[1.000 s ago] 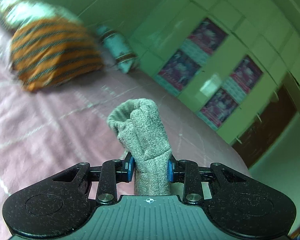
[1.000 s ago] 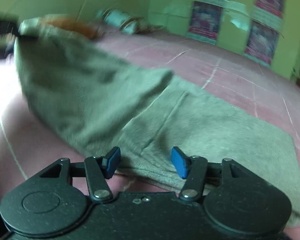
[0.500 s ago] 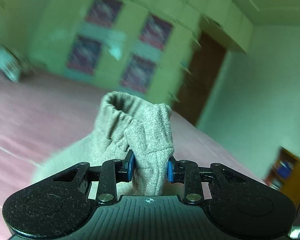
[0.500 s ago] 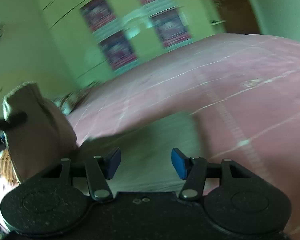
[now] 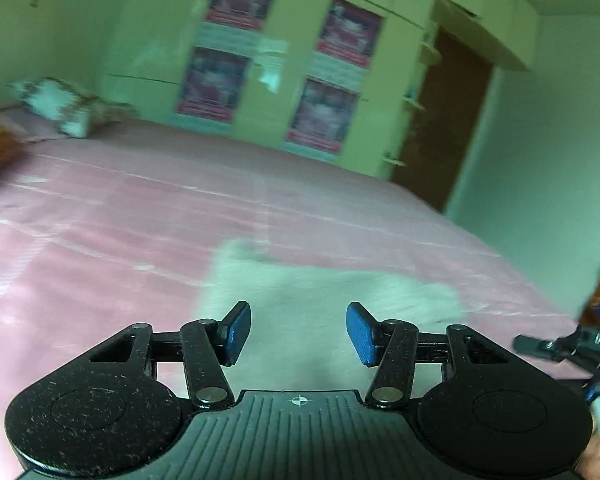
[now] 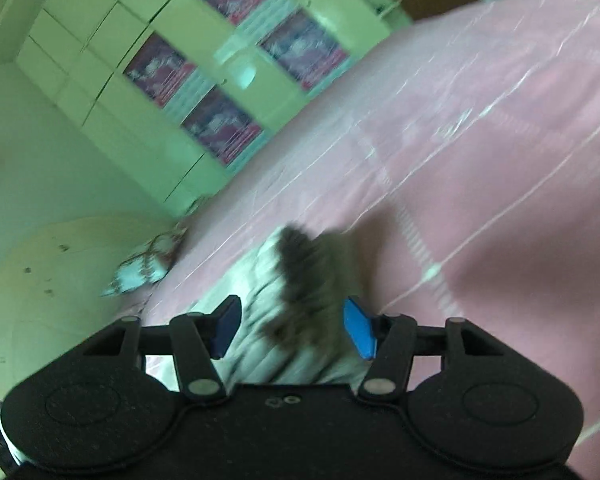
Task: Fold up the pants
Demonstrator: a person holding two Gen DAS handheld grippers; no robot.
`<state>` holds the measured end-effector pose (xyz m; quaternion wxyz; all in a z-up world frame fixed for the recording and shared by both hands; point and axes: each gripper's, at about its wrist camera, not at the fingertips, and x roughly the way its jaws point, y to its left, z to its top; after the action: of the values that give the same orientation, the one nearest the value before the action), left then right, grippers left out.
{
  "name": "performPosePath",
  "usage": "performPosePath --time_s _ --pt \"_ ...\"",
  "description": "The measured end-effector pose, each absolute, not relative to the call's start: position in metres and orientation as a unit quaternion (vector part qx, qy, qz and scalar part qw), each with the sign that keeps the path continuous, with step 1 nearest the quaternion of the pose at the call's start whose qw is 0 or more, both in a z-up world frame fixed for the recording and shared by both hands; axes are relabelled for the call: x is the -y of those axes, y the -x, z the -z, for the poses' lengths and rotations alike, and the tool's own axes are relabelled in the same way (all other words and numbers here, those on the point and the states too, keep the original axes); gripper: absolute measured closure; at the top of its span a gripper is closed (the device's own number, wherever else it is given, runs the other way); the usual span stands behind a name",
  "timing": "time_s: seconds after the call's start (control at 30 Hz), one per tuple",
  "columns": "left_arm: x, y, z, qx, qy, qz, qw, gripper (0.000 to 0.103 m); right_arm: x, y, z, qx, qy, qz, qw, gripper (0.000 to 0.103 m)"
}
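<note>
Bed [image 5: 140, 216]: pink cover with pale stitched lines, fills most of both views; the near and left edges are cut off by the lens.
Cupboard wall [image 5: 284, 68]: green doors carrying four dark posters; print unreadable through blur.
Door [image 5: 444, 120]: brown, to the right of the cupboards in the left wrist view; lower part hidden behind the bed.
Pants [image 5: 324, 304]: grey, lying flat on the bed directly ahead of the left tool; the outline is smeared by motion, so folds and edges cannot be made out. In the right wrist view the same cloth [image 6: 300, 300] sits bunched between and beyond the blue pads, with a dark blurred patch at its far end; its near part is hidden by the tool body.
Pillow [image 5: 60, 108]: white patterned, at the far left of the bed, blurred.
Left tool [image 5: 299, 332]: jaws spread wide, nothing between them; pads clear of the cloth.
Right tool [image 6: 291, 326]: jaws spread wide over the bunched pants; whether the pads touch the cloth cannot be told. Only a sliver of it shows at the right edge of the left wrist view.
</note>
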<state>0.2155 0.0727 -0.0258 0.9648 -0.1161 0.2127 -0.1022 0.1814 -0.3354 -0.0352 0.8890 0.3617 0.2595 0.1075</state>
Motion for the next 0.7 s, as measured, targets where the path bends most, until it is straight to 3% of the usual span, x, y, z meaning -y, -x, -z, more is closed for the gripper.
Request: performPosePath --time_s 0.27,0.33,0.43,0.6,0.7 --pt "-0.118 -0.166 0.059 -0.26 0.085 0.05 0.961 0.05 0.315 -0.187 0.052 -0.318 -0.404 -0.125 0.849 0.057" --pt "-0.113 -0.178 0.059 -0.271 0.058 0.06 0.959 0.05 0.312 -0.193 0.057 -0.328 -0.423 -0.123 0.836 0.068" --pt "-0.098 -0.183 0.06 -0.288 0.011 0.069 0.955 0.05 0.306 -0.189 0.051 -0.316 -0.418 -0.123 0.843 0.073" --pt "-0.09 -0.185 0.059 -0.289 0.009 0.079 0.954 0.05 0.3 -0.201 0.058 -0.339 -0.421 -0.103 0.835 0.063" --pt "-0.092 -0.191 0.06 -0.284 0.034 0.084 0.955 0.049 0.298 -0.207 0.057 -0.35 -0.423 -0.091 0.831 0.063"
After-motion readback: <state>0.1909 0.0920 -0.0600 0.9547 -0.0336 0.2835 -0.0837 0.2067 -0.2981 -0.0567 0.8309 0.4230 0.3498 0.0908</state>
